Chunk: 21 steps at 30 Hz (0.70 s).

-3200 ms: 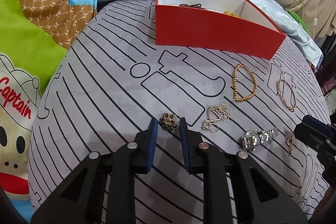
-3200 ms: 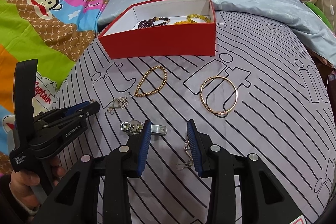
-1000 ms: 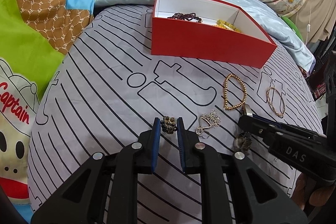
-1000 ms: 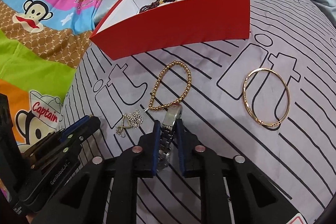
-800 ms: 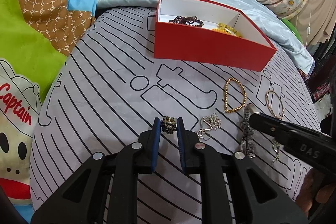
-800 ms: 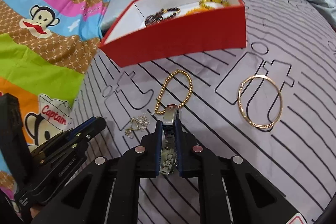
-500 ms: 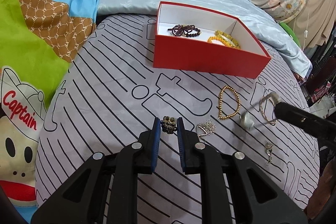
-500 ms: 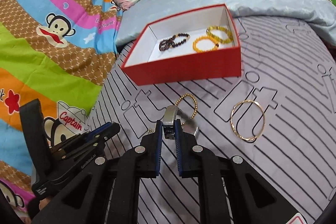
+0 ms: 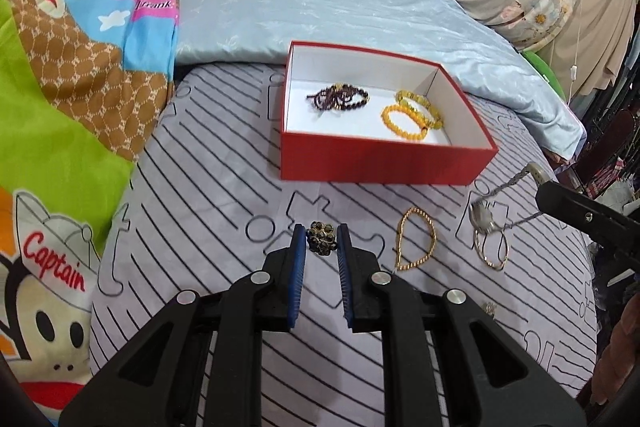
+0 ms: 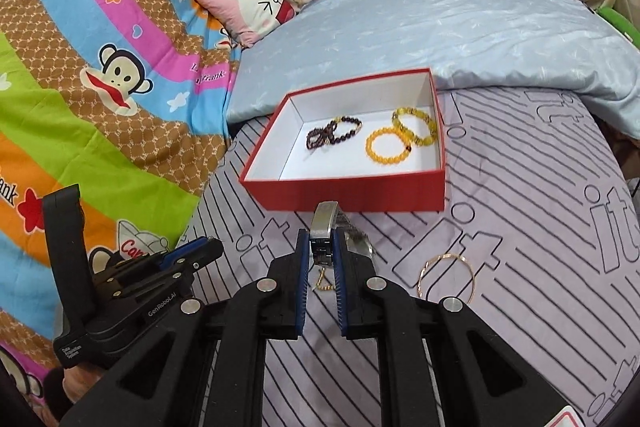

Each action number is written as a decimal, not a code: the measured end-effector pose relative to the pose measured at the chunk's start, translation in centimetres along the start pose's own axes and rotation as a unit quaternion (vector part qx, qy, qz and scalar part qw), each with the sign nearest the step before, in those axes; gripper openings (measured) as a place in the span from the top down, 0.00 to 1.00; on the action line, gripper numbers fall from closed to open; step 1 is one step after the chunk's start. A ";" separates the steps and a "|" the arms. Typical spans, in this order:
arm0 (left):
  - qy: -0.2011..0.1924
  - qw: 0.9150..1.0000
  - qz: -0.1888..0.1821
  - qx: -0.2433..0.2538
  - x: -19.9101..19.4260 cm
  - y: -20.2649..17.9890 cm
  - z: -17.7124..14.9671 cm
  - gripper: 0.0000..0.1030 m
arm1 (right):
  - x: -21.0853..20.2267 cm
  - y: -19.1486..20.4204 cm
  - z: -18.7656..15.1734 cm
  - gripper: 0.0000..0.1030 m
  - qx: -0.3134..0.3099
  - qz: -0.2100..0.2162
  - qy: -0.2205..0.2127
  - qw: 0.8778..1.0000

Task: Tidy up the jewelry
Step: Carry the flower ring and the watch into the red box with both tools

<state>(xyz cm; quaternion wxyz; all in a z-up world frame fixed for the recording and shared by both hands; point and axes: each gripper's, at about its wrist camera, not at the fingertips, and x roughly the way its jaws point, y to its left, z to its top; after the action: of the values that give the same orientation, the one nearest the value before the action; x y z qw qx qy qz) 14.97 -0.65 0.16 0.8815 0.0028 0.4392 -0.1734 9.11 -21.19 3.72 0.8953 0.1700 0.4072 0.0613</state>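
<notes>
A bed (image 9: 224, 195) under a grey sheet with black stripes carries a red box (image 9: 384, 163), white inside, holding a dark bead bracelet (image 10: 334, 133) and two yellow bead bracelets (image 10: 388, 147). Near the box, the right tool (image 10: 321, 251) is clamped on a silver watch (image 10: 324, 227) lifted off the sheet, with a gold bangle (image 10: 446, 277) lying to its right. The left tool (image 9: 321, 247) pinches a small dark flower-shaped ring (image 9: 320, 237), beside a gold bead bracelet (image 9: 416, 243).

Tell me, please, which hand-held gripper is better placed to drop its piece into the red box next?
The right hand-held gripper, probably. It holds the silver watch lifted just before the red box, aimed at its opening. The left hand-held gripper grips the dark flower brooch farther back.
</notes>
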 end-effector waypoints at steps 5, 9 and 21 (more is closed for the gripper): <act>-0.020 1.000 0.005 0.009 0.2 -0.3 2.7 0.85 | 0.2 -0.6 2.8 0.90 -0.005 -0.003 -0.020 1.000; -0.037 0.999 0.008 0.020 0.7 -0.9 5.0 0.85 | 0.7 -1.1 5.4 0.90 -0.009 -0.011 -0.038 0.999; -0.044 0.999 0.002 0.031 5.3 -2.8 10.9 0.85 | 5.6 -3.4 9.3 0.90 0.009 -0.020 -0.022 1.000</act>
<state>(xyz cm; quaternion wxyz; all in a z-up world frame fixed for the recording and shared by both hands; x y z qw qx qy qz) 25.45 -6.60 3.15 0.8997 0.0237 0.3947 -0.1851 19.72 -25.32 4.26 0.9034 0.1711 0.3914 0.0361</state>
